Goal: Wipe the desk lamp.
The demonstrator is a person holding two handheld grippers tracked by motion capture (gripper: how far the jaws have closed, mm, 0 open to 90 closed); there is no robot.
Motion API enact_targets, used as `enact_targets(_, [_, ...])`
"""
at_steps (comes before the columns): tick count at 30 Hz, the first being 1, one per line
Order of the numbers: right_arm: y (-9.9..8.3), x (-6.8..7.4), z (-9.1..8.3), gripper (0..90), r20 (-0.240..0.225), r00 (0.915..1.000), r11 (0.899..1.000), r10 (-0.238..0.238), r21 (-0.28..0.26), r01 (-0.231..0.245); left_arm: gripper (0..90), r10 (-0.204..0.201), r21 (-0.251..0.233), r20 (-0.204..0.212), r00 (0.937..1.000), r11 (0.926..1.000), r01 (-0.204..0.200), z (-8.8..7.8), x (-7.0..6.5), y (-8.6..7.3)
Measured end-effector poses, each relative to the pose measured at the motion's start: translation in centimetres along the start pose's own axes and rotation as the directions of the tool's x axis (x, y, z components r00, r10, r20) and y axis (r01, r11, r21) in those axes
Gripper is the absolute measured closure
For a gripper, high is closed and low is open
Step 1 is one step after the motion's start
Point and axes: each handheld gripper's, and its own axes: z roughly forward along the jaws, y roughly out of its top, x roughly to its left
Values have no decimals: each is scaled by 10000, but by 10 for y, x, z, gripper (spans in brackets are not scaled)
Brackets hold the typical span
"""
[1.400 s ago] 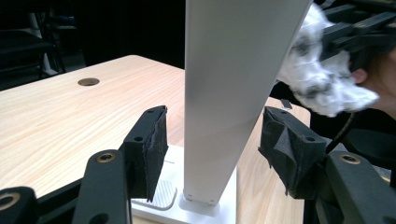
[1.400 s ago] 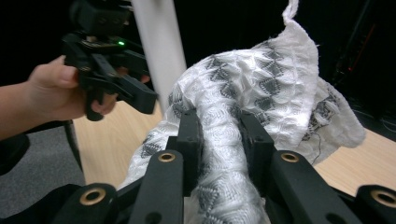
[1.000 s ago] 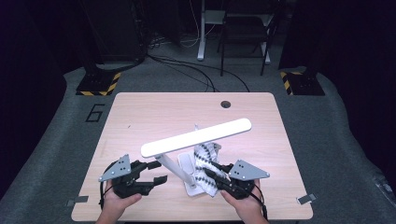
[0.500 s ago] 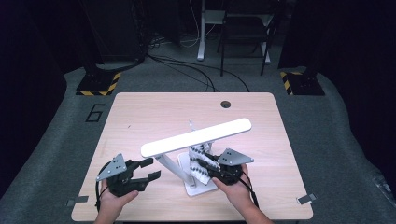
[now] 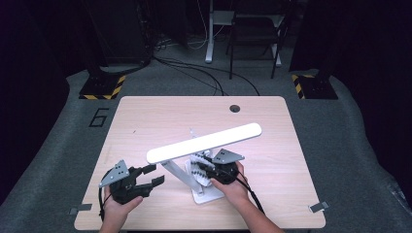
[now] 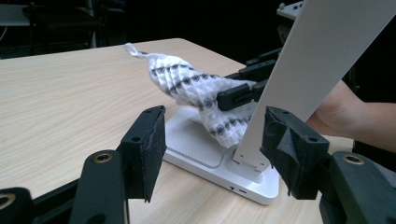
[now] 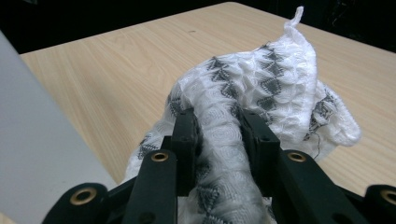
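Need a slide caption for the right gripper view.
Right gripper clamped on a white-and-grey waffle-knit cloth above the wooden table.

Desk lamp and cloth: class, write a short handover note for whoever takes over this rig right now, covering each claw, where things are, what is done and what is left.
Right claw: shut on the cloth, a white one with a grey pattern; its jaws have just eased open a little, with the cloth bunched between them.
Left claw: open, holding nothing, aimed at the lamp base.
White desk lamp stands near the table's front edge; the cloth rests against its base and arm.
Done: cloth gripped and brought to the lamp.
Left, most likely: wipe the base and arm, perhaps steadying the lamp with the left claw.
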Motion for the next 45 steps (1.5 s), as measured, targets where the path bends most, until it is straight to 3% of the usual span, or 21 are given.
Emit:
enact_targets(9, [-6,-2,18,688,1,9998,9972,186,726,-186,404,5,148,-23,10000,9999,-4,5,0,-3])
enact_targets(15, [-10,-4,26,617,-12,9994,9927,335,1161,-331,405,13,233,-137,9999,9997,-9,5,1,-4])
enact_targets(18, [-9,-5,25,570,-38,9988,9927,480,1106,-473,404,-28,264,-97,9999,9996,31,5,2,-4])
enact_targets(22, [-6,-3,21,523,-99,9994,9954,327,907,-317,403,-41,297,-144,9999,9995,46,6,3,-5])
enact_targets(31, [-4,-5,10,503,147,9999,9944,-24,1059,8,401,-49,366,-235,9997,9993,57,6,3,-6])
enact_targets(33, [-6,-7,10,528,201,9998,9919,58,1270,-83,401,-47,388,-220,9997,9992,55,6,3,-6])
enact_targets(36, [-8,-11,10,669,208,9997,9861,140,1652,-173,401,-93,378,-224,9997,9992,102,6,3,-7])
enact_targets(39, [-7,-11,11,744,219,9996,9866,195,1617,-228,401,-115,317,-205,9997,9994,121,7,4,-7])
enact_targets(40, [-6,-12,12,765,173,9998,9875,23,1574,-50,401,-105,329,-208,9997,9994,112,7,4,-7])
enact_targets(45, [-2,-12,15,799,402,9989,9926,234,1181,-280,401,-106,309,-215,9997,9995,112,7,4,-7])
